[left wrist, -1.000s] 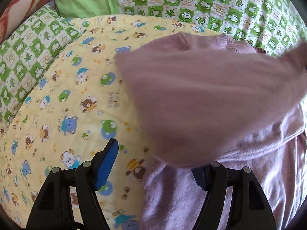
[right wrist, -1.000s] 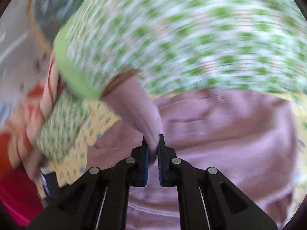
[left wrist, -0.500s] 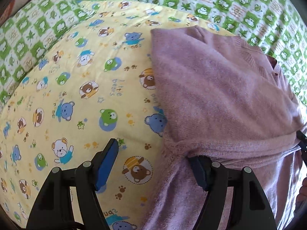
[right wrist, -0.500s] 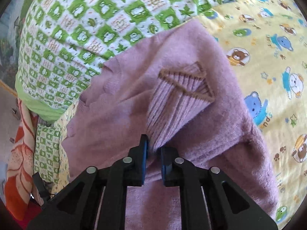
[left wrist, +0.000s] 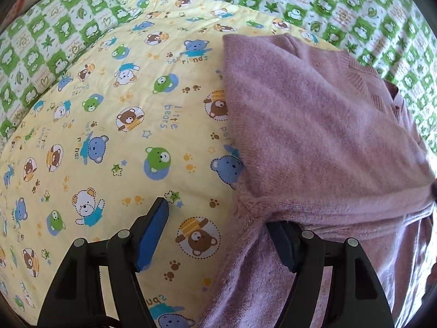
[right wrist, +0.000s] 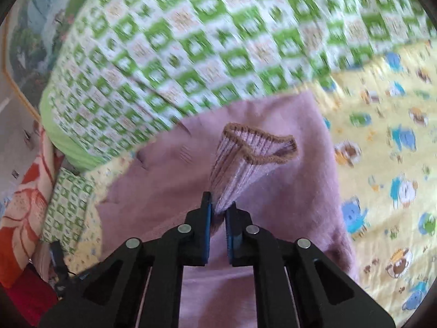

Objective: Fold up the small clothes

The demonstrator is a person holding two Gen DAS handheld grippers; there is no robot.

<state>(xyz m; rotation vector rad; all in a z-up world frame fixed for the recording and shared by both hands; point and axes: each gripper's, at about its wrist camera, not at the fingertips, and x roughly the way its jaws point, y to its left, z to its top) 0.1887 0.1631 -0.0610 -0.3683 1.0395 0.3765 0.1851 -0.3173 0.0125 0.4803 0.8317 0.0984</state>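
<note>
Since half a second ago ribbed cuff (right wrist: 254, 158) lifted off purple sweater (left wrist: 322, 136), pinched in narrowly closed right gripper (right wrist: 217, 213), left gripper (left wrist: 218, 235) wide open, empty, at sweater's left edge on yellow bear quilt (left wrist: 109, 136)

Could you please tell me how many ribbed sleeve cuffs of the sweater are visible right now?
1. The brown-edged ribbed cuff sticks up over the mauve sweater, pinched by the right hand-held gripper. The other cuff may be hidden in the folds.
</note>
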